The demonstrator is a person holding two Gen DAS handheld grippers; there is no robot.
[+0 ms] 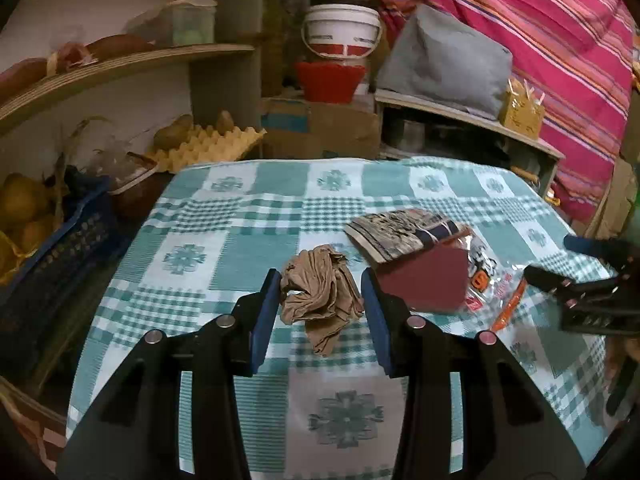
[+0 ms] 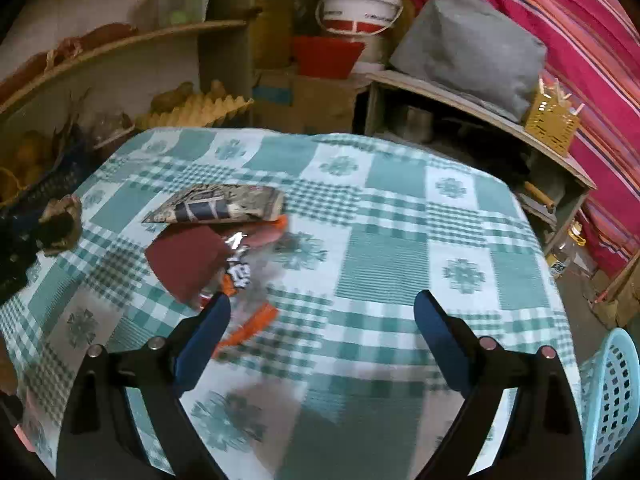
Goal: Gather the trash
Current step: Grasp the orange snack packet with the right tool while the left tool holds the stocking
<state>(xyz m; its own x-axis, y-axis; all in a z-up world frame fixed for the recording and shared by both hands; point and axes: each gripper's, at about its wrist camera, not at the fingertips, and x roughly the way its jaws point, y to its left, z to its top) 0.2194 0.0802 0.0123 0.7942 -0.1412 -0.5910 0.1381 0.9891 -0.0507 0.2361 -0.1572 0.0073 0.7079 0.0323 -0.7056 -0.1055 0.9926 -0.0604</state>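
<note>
A crumpled brown paper (image 1: pixel 320 300) lies on the green checked tablecloth (image 1: pixel 224 248). My left gripper (image 1: pixel 320 304) is open, its blue pads on either side of the paper without gripping it. To its right lie a printed wrapper (image 1: pixel 404 236), a dark red paper (image 1: pixel 424 284) and a clear plastic wrapper with orange print (image 1: pixel 496 280). My right gripper (image 2: pixel 320 320) is open and empty above the cloth, with the plastic wrapper (image 2: pixel 240 276), red paper (image 2: pixel 188 260) and printed wrapper (image 2: pixel 224 204) at its left finger. It also shows in the left wrist view (image 1: pixel 592 280).
A light blue plastic basket (image 2: pixel 612 396) stands beside the table at the lower right. Shelves with an egg tray (image 1: pixel 204 144), a blue crate of fruit (image 1: pixel 52 240), buckets (image 1: pixel 340 32) and a grey bag (image 1: pixel 444 56) line the far side. A pink striped cloth (image 1: pixel 560 40) hangs right.
</note>
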